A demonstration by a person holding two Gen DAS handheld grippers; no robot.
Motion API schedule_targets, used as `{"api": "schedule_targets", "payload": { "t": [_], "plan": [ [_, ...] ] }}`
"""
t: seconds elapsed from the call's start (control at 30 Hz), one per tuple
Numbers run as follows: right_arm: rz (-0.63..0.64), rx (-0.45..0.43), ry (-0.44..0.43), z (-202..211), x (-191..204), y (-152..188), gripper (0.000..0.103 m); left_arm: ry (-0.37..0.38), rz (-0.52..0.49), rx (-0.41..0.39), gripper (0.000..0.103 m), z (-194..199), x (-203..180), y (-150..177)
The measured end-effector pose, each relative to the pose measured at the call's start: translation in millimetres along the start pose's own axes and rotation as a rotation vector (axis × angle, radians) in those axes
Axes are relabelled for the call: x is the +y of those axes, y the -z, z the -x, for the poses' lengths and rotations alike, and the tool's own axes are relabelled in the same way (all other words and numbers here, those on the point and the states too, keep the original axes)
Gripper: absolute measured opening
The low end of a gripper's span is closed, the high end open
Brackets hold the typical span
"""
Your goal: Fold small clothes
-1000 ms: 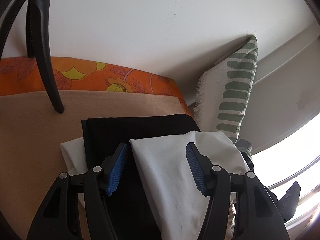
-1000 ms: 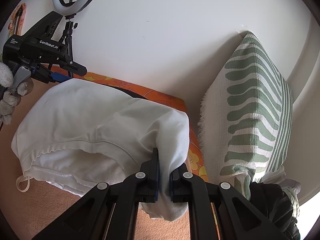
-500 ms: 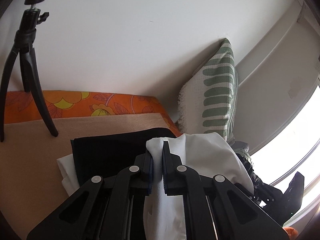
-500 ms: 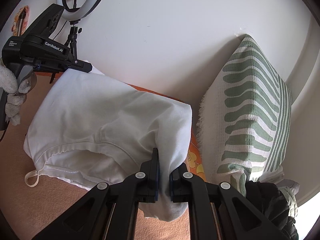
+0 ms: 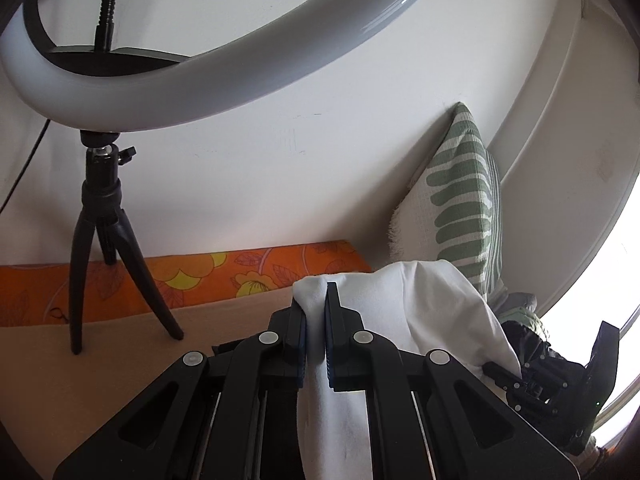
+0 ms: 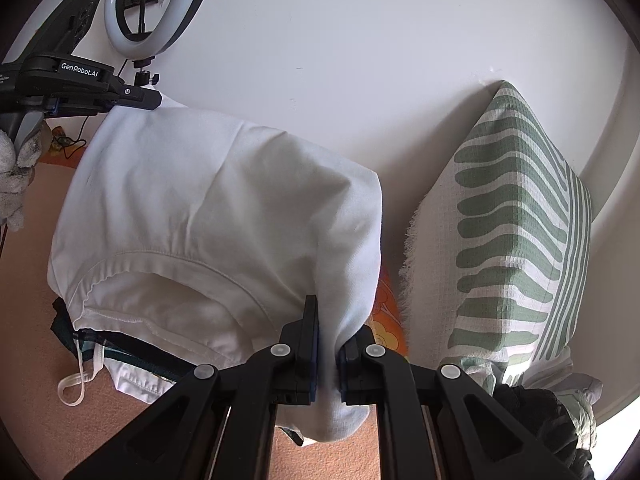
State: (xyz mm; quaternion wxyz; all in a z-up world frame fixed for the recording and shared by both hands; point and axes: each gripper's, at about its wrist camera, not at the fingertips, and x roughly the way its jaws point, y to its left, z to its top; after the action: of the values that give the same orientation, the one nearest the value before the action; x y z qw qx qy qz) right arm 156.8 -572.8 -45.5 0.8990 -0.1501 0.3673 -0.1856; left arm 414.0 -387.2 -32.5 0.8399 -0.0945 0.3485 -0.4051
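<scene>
A white garment [image 6: 208,208] with an elastic waistband hangs stretched between both grippers, lifted above the beige surface. My right gripper [image 6: 328,344] is shut on its near right corner. My left gripper [image 5: 316,300] is shut on the other corner of the white garment [image 5: 432,308]; it also shows in the right wrist view [image 6: 132,98] at the far left. The right gripper's body [image 5: 560,384] shows at the lower right of the left wrist view. A dark garment [image 6: 64,320] and other white cloth with a loop [image 6: 76,384] lie underneath.
A green-striped white cushion [image 6: 516,240] leans against the white wall at the right. A ring light [image 5: 200,72] on a black tripod [image 5: 104,240] stands at the back left. An orange floral cloth [image 5: 200,276] runs along the wall. Dark clothes [image 6: 532,412] lie by the cushion.
My left gripper closed on the white garment's corner and both grippers raised it. The garment now hangs spread between them, well above the dark garment.
</scene>
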Motion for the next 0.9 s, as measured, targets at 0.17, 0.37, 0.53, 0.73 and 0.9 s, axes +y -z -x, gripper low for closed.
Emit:
{"api": "schedule_targets", "payload": {
  "t": [0.17, 0.37, 0.53, 0.73, 0.9],
  "plan": [
    [-0.020, 0.075, 0.003, -28, 1, 6, 0.005, -0.113, -0.109, 0.033, 0.008, -17, -5, 11],
    [-0.058, 0.129, 0.012, -32, -4, 15, 0.028, -0.153, -0.188, 0.024, 0.065, -8, -18, 16],
    [-0.115, 0.106, 0.009, -20, -6, 13, 0.045, -0.154, -0.212, 0.008, 0.073, 12, -24, 18],
    [-0.141, 0.045, 0.021, 7, 4, 8, 0.077, -0.180, -0.212, -0.011, 0.080, 43, -28, 24],
    [-0.148, -0.014, 0.042, 39, 21, 0, 0.086, -0.195, -0.206, -0.033, 0.081, 82, -30, 29]
  ]
}}
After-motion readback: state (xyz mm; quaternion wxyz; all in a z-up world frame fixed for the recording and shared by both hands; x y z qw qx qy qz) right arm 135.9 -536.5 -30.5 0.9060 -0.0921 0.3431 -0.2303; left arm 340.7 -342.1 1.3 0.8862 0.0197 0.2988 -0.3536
